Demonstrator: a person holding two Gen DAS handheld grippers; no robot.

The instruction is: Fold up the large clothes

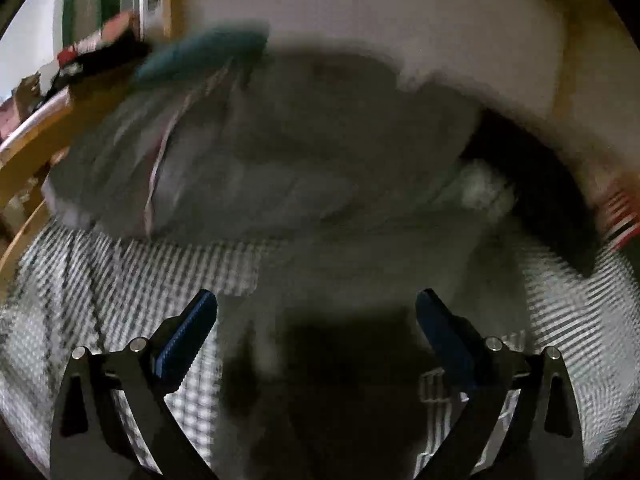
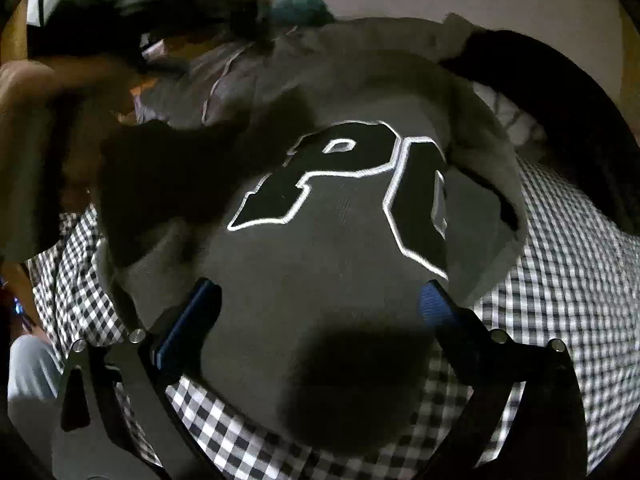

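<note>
A large grey sweatshirt with big black letters outlined in white lies on a black-and-white checked cloth. My right gripper is open and empty, just above the sweatshirt's lower part. In the blurred left wrist view the grey sweatshirt lies bunched ahead, and my left gripper is open and empty above the checked cloth. A person's arm reaches in at the left of the right wrist view.
A teal garment and dark clothes lie at the far side of the sweatshirt. A wooden frame runs along the left. A white wall is behind.
</note>
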